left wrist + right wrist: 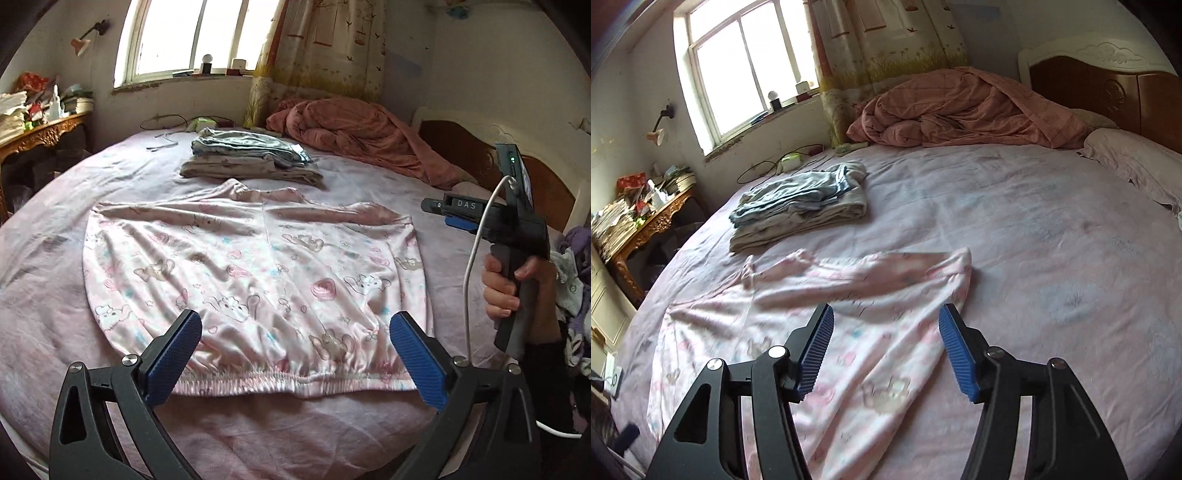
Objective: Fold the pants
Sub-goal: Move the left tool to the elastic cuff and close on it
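While the pink printed pants (255,280) lie spread across the bed (44,295), waistband nearest the left wrist camera and the leg ends bunched toward the far side, neither tool has a hold of them: the left hand-held gripper (295,354) hovers over the elastic waistband with its blue pads wide apart and nothing between them, and the right hand-held gripper (886,354) hangs over the cloth's right-hand part, its fingers likewise spread and empty. By my judgement a fold is about to be set up, and the risks come from the fabric itself: it looks thin and slippery, already rumpled in long creases, so a pinch that catches only the top layer would probably drag one ply and leave the lower one behind, giving a crooked fold. A grab too deep could also take up the pale bedsheet beneath, whose colour is close to that of the pants. The stack of folded clothes (251,158) sits just beyond the leg ends, and cloth flipped forward may land on it or knock it askew. As for writing, the letters "DAS" show in white on the body of the right tool in the left view; nothing else can be read
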A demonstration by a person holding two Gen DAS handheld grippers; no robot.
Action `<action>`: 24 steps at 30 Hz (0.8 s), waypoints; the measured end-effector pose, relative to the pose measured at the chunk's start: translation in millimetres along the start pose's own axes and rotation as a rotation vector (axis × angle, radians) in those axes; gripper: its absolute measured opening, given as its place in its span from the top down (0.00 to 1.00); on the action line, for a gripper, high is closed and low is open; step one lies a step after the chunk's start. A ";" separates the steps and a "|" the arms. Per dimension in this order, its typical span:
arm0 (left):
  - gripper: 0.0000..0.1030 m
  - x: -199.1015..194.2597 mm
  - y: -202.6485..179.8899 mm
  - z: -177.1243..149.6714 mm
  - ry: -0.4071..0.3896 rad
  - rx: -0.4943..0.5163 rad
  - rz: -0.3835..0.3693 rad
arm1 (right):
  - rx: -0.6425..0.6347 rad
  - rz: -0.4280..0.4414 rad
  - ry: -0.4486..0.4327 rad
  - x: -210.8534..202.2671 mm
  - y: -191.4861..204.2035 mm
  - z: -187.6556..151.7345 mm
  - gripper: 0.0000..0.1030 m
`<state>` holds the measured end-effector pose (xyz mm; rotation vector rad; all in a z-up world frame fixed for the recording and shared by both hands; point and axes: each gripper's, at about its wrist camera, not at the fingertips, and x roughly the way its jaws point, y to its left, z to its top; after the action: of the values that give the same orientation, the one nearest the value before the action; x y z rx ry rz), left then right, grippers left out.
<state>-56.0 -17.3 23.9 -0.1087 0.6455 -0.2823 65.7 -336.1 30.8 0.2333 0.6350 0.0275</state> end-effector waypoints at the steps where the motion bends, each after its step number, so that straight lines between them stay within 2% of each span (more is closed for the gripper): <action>1: 0.02 -0.1 -0.1 -3.5 0.008 -0.013 -0.024 | 0.002 -0.004 0.000 -0.3 -0.2 -0.3 0.41; 4: 0.02 1.7 -4.4 -15.0 0.028 -0.018 -0.042 | 0.049 0.012 0.014 3.2 -10.1 2.3 0.41; 7: 0.02 3.6 -0.4 -21.6 0.012 -0.018 0.049 | 0.100 0.038 0.049 11.3 -23.1 0.6 0.41; 11: 0.02 -2.8 38.2 -23.4 0.001 -0.110 0.144 | 0.094 0.030 0.065 14.2 -22.2 -5.1 0.41; 15: 0.03 -10.5 81.7 -31.0 0.022 -0.217 0.187 | -0.001 0.028 0.014 -5.0 12.0 -17.5 0.41; 17: 0.12 -10.7 98.2 -37.8 0.054 -0.259 0.193 | -0.059 0.050 -0.010 -15.1 34.9 -23.2 0.41; 19: 0.25 -10.0 111.8 -43.6 0.070 -0.315 0.182 | -0.106 0.073 -0.013 -21.0 55.4 -24.6 0.41; 20: 0.28 -9.1 117.6 -45.7 0.075 -0.339 0.161 | -0.121 0.079 -0.017 -23.1 63.2 -24.1 0.41; 22: 0.42 -7.0 123.0 -46.4 0.081 -0.365 0.125 | -0.142 0.068 -0.031 -26.2 76.3 -20.2 0.41; 24: 0.48 -4.9 124.7 -44.1 0.077 -0.380 0.077 | -0.150 0.054 -0.032 -27.3 85.3 -16.5 0.41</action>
<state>-58.4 102.8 -31.7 -0.4377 0.7734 -0.0871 37.8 -252.3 53.0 0.1054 0.5917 0.1224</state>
